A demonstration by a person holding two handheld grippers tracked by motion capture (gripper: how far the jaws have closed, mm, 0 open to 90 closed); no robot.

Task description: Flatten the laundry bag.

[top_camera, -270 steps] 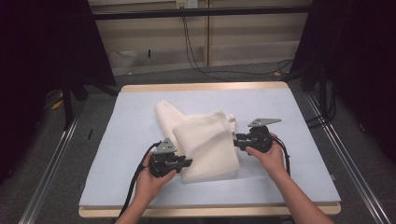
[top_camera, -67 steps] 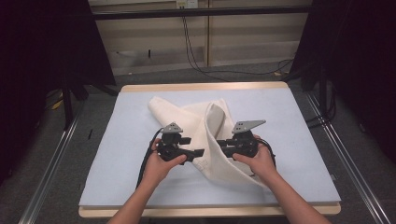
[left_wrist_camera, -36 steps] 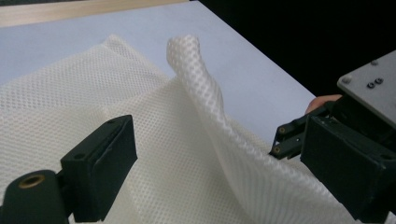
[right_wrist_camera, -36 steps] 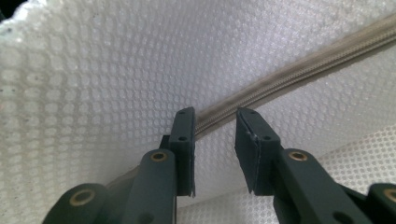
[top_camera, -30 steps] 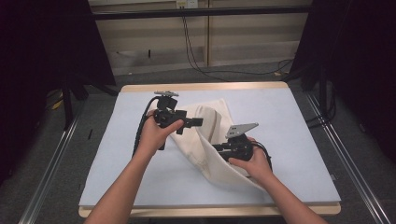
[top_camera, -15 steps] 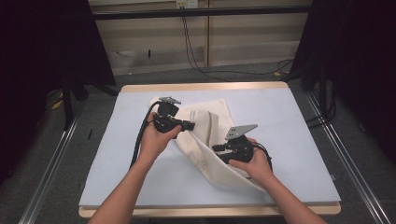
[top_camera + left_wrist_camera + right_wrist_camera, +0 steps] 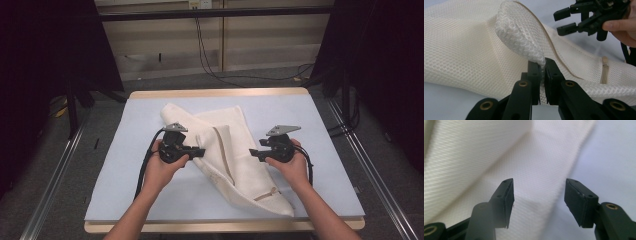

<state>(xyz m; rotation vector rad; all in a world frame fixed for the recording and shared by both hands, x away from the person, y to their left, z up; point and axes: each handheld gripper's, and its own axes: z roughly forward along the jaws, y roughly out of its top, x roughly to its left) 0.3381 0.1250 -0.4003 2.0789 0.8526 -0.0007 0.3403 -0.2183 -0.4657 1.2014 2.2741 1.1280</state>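
Nearest the person, the two forearms come in over the near edge of the table (image 7: 125, 150), which is covered by a pale blue mat. The left gripper (image 7: 200, 152) sits in the left hand, its jaws pressed together on a bunched fold of the cream mesh bag (image 7: 235, 160). In the left gripper view the pinch is plain — the fold of the mesh bag (image 7: 521, 42) rises from between the two black pads and swells into a rounded hump just above them, with a thin tan seam running off to the right of it.

The right gripper (image 7: 252, 154) is held in the right hand just off the bag's right edge, pointing in at the cloth. Its jaws have just been opening, and in the right gripper view the right gripper (image 7: 539, 195) stands spread with nothing between the pads — the mesh bag (image 7: 499, 157) lies beneath and beyond them, the mat showing at the right.

Between the two grippers the bag lies crumpled on the mat. One end runs back past the left gripper toward the far left of the table; the other tapers toward the near right corner, below the right gripper, where a short zip shows near the tip.
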